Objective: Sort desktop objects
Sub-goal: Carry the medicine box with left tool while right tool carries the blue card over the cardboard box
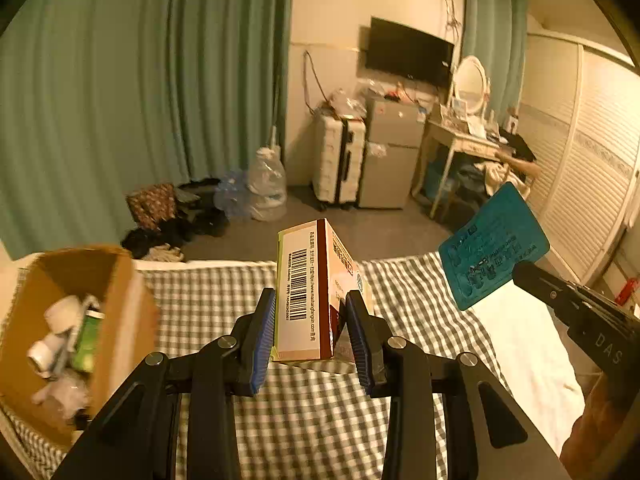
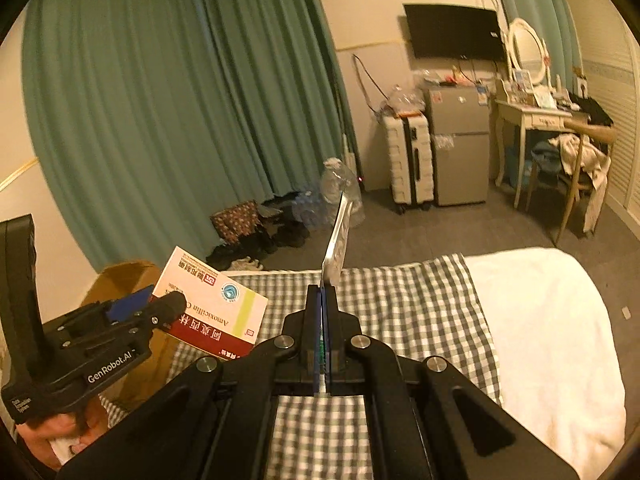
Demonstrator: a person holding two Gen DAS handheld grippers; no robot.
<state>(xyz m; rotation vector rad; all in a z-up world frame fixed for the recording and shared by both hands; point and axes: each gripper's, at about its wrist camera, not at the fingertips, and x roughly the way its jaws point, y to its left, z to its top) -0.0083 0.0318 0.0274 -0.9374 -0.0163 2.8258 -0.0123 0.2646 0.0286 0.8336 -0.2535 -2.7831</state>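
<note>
Left wrist: left gripper (image 1: 311,332) clamping box (image 1: 306,292) by its broad faces, above check cloth (image 1: 312,420); carton (image 1: 60,328) at 9 o'clock; blister (image 1: 494,246) at 2.
Right wrist: right gripper (image 2: 322,320) pinching blister (image 2: 338,236) edge-on; box (image 2: 212,308) at 9.
Handling: both looking light; box crushable, blister thin, slippery — gripping flat faces.

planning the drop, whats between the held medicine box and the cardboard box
Left wrist view: only checked cloth lies between the medicine box and cardboard box.
</note>
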